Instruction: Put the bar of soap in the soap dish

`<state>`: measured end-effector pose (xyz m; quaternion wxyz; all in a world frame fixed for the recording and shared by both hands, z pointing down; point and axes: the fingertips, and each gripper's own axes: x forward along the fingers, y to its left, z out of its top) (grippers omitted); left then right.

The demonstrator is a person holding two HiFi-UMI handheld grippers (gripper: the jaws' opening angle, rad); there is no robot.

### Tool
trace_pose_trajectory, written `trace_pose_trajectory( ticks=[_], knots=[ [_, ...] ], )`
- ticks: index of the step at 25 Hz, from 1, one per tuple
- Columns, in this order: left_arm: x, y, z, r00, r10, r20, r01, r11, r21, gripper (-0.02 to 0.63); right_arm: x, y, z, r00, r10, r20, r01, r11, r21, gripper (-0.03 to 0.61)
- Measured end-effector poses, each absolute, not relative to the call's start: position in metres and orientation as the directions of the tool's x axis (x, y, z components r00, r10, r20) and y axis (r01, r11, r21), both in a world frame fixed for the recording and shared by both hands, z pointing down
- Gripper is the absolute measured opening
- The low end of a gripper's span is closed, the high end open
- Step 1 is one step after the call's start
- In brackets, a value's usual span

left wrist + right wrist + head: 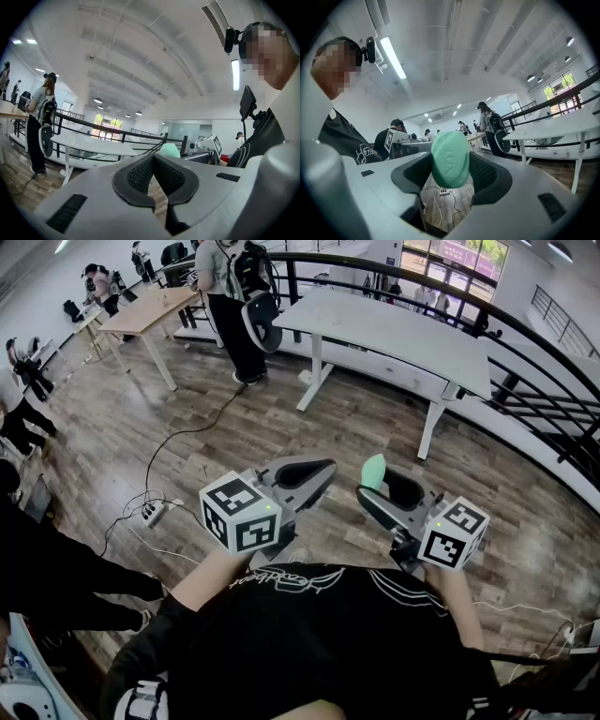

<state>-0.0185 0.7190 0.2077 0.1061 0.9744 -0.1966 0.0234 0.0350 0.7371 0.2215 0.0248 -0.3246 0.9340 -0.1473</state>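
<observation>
The right gripper (451, 157) has its 2 jaws clamped on the bar of soap (450, 165), a pale green oval (a stamped mark shows on its face) that stands on edge between the ribbed pads and pokes out past their tips. The left gripper (153, 160) is empty, its jaws drawn together so the tips meet. Both are held level, side by side, above the wooden floor (366, 432), just ahead of the person's black shirt (319, 634).

Black T-shirt (319, 634) here, white line print across it, short sleeves. The left claw (314, 472) and right claw (380, 487) show pale grey shells, black ribbed pads (140, 174), and a black-and-white marker cube (242, 512) apiece.
</observation>
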Motion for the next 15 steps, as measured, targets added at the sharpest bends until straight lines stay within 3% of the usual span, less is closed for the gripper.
trace_pose_trajectory(
  ticks=[15],
  knots=[
    [-0.0144,0.7289,0.2109,0.919,-0.376,0.117,-0.393,-0.895,0.210,0.008,0.0396,0.7461,0.2204,-0.783,-0.621,0.043,-0.603,0.740,-0.297,0.215]
  ],
)
